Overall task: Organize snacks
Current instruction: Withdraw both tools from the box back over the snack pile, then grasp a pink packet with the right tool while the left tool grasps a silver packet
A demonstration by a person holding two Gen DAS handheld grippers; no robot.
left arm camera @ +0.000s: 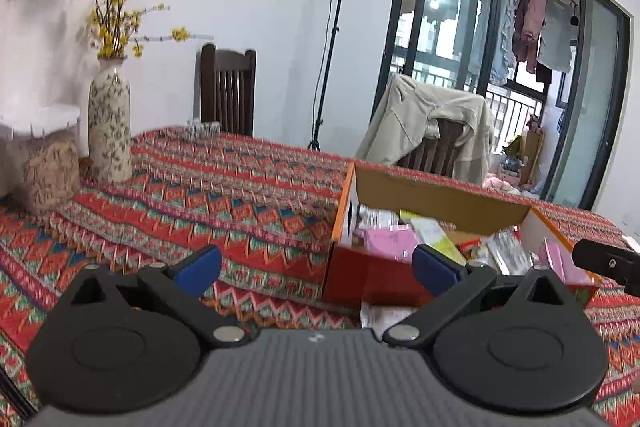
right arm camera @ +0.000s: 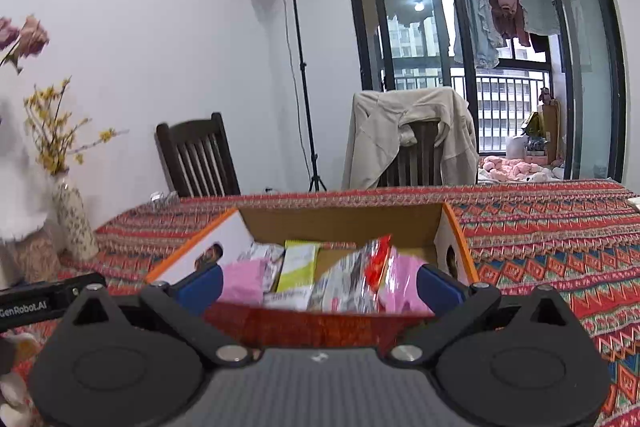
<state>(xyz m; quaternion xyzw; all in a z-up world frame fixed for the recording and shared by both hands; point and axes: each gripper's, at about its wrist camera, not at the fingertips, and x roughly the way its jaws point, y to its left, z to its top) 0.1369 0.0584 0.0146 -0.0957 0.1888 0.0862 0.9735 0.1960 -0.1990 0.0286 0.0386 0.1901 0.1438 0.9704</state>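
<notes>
Currently, your left gripper (left arm camera: 316, 269) has its blue fingers (left arm camera: 198, 269) spread wide apart with nothing between them. It hangs over the patterned tablecloth (left arm camera: 224, 195), just left of the box (left arm camera: 440, 201). Your right gripper (right arm camera: 320, 285) is likewise spread wide and holds nothing; it faces the box (right arm camera: 340, 217) head-on, with the near wall of the box between its fingers (right arm camera: 200, 285) in that view.

The box is an open cardboard carton with orange edges, sitting on the tablecloth. Snacks lie loose inside it:
- a pink packet (right arm camera: 242, 281) at the left
- a yellow-green packet (right arm camera: 298, 265) standing upright behind it
- a red and silver wrapper (right arm camera: 368, 275) leaning right of centre
- a second pink packet (right arm camera: 400, 283) at the right

In the left wrist view, a pale wrapper (left arm camera: 380, 315) lies on the tablecloth, touching the near base of the box. The edge of your right gripper shows at the right margin of that view, beside the box.

A patterned vase (left arm camera: 110, 131) with yellow sprigs stands at the left end of the table, well apart from the box. Two dark chairs stand behind the table; the right chair (right arm camera: 416, 151) carries a beige jacket (right arm camera: 384, 139). A light stand (right arm camera: 302, 75) stands by the wall.
</notes>
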